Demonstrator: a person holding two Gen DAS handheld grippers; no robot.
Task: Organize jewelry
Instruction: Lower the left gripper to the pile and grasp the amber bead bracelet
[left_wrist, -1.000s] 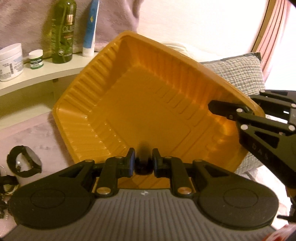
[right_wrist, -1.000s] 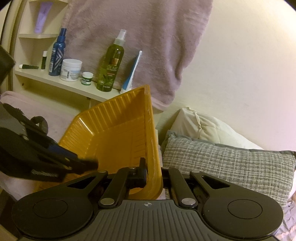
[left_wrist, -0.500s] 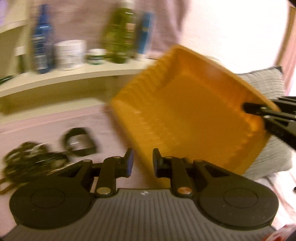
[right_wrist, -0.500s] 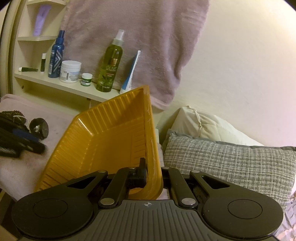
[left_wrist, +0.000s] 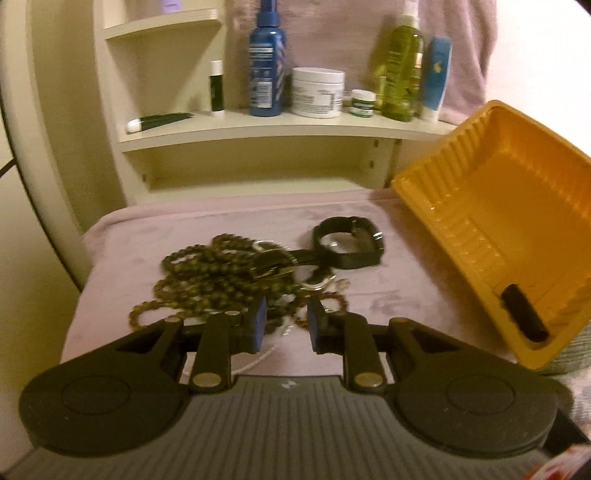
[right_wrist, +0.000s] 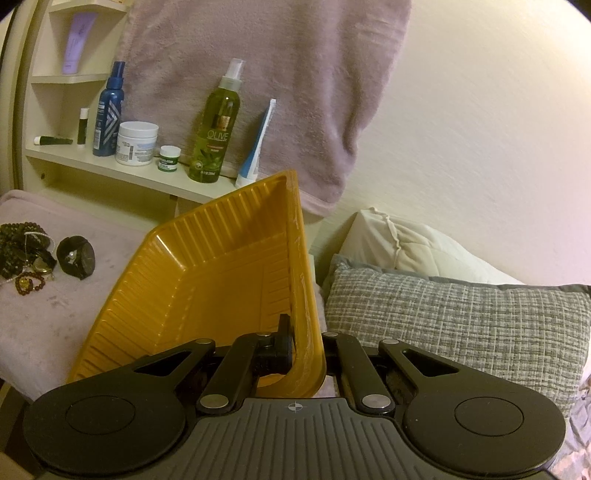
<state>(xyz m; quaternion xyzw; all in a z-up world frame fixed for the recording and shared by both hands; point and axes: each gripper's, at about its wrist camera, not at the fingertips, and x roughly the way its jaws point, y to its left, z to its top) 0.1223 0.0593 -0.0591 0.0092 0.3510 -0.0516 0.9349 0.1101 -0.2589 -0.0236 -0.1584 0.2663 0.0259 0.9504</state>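
**Left gripper lines up on the jewelry pile; tray held ready**

Right gripper (right_wrist: 306, 350): jaws clamped on the near rim of the yellow tray (right_wrist: 207, 280). Tray is tipped up on edge, open side facing the pile, its low edge toward the pink blanket (right_wrist: 44, 314). A grey pillow (right_wrist: 454, 321) sits just behind it.

Left gripper (left_wrist: 284, 325): jaws a little apart, and they have just been opening. Nothing between the blue pads (left_wrist: 260, 325). It points down at the pile from the near side, not touching it as far as I can tell.

Jewelry, all on the blanket, none in the tray:
- dark bead strands (left_wrist: 218, 273), tangled in a heap
- black watch (left_wrist: 349, 240), beyond the beads, toward the tray
- a reddish bead bracelet (left_wrist: 332, 302) and some metal pieces at the near edge, too blurred to sort out

One small dark cylinder (left_wrist: 522, 317) lies in the tray's low corner; cannot tell what it is.

Step in hand, by my reading: the reach for the first piece. Loading the tray looks barely begun.

Next move calls for a wider opening, then a descent onto one piece rather than the whole knot. The bracelet is nearest the fingertips. The strands are interlocked, so a lift may drag neighbours along. The tray should hold its tilt for the drop.
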